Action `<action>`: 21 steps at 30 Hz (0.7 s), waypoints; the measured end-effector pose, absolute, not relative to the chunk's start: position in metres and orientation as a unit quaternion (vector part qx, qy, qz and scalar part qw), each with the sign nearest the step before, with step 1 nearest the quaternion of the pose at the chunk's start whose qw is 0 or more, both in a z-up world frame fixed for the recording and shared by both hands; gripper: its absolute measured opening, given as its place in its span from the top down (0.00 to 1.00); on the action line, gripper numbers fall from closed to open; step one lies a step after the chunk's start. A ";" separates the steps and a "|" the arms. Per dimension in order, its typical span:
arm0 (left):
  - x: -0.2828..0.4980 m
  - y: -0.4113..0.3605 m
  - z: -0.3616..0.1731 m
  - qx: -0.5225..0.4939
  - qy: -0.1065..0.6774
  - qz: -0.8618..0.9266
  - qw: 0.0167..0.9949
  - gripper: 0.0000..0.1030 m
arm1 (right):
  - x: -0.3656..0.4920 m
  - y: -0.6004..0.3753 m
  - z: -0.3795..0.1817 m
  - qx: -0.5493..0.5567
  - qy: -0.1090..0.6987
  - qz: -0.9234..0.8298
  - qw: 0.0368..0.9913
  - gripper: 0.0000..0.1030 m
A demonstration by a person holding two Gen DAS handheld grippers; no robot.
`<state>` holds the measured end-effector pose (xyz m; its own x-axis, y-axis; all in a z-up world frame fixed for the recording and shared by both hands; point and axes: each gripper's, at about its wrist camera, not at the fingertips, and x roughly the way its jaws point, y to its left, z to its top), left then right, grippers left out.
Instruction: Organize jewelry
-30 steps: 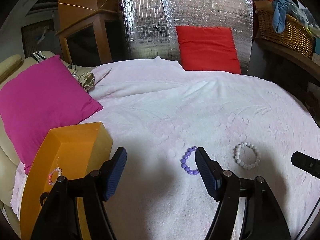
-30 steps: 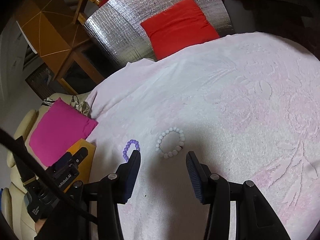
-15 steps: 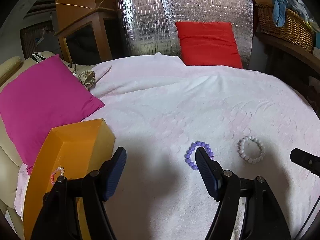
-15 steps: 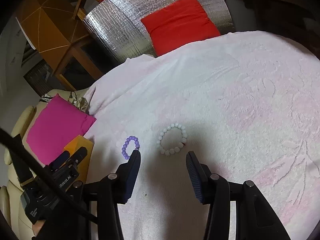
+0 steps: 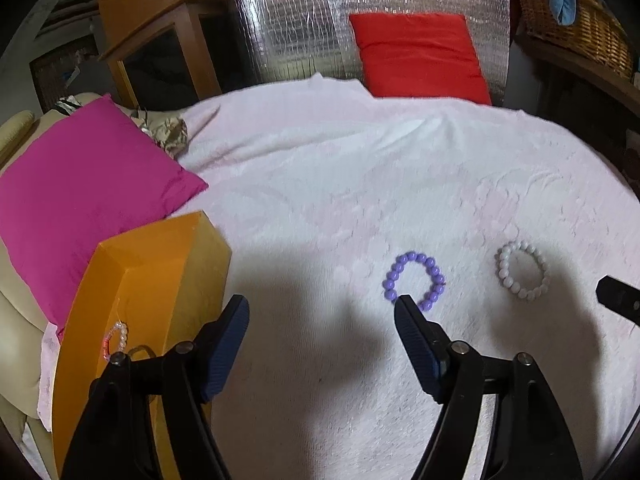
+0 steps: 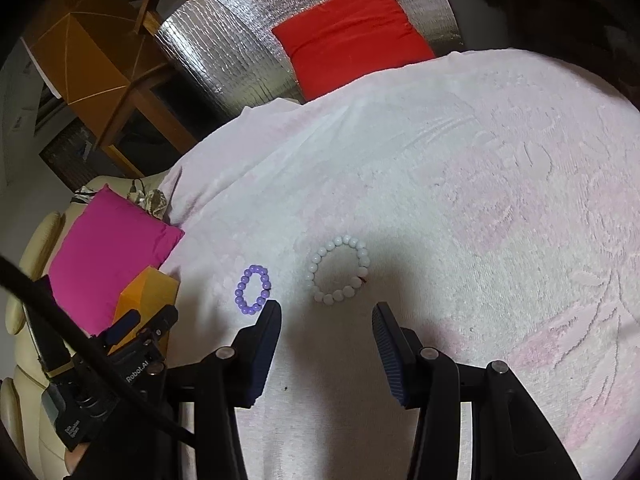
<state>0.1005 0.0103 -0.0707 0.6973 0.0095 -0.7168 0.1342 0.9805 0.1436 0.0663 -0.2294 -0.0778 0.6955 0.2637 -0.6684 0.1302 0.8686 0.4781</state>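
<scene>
A purple bead bracelet [image 5: 414, 281] and a white bead bracelet [image 5: 522, 276] lie flat on the pale pink blanket [image 5: 360, 184]. My left gripper [image 5: 322, 306] is open and empty, its right fingertip just short of the purple bracelet. An orange box [image 5: 132, 304] at the left holds a small pink-and-white bracelet [image 5: 116, 338]. In the right wrist view my right gripper [image 6: 326, 312] is open and empty, just short of the white bracelet [image 6: 338, 270], with the purple bracelet [image 6: 253, 289] to its left.
A magenta pillow [image 5: 80, 188] lies at the left beside the orange box. A red cushion [image 5: 418, 56] leans on a silver foil panel [image 5: 288, 20] at the back. A wicker basket [image 5: 576, 28] sits on a shelf at the far right. The left gripper's body [image 6: 132, 344] shows in the right wrist view.
Both grippers have drawn back and up a little, so both bracelets now show more fully beyond the fingertips. Both stay open and empty.
</scene>
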 end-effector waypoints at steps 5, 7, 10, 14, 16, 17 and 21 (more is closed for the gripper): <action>0.112 0.017 -0.088 0.087 0.434 -0.031 0.896 0.25 | 0.068 -0.233 -0.082 0.257 0.396 0.030 0.881 0.51; 0.116 0.019 -0.097 0.089 0.454 -0.030 0.886 0.25 | 0.069 -0.234 -0.084 0.258 0.398 0.026 0.880 0.51; 0.122 0.020 -0.110 0.093 0.483 -0.033 0.870 0.25 | 0.070 -0.236 -0.086 0.262 0.402 0.021 0.877 0.51; 0.126 0.022 -0.119 0.075 0.499 -0.040 0.862 0.25 | 0.072 -0.239 -0.089 0.266 0.406 0.016 0.874 0.51; 0.129 0.024 -0.120 0.061 0.501 -0.047 0.862 0.25 | 0.073 -0.241 -0.091 0.267 0.408 0.012 0.873 0.51; 0.130 0.023 -0.120 0.052 0.502 -0.050 0.862 0.25 | 0.074 -0.242 -0.092 0.268 0.409 0.010 0.872 0.51; 0.134 0.020 -0.121 0.030 0.501 -0.053 0.864 0.25 | 0.077 -0.247 -0.097 0.268 0.412 0.003 0.871 0.51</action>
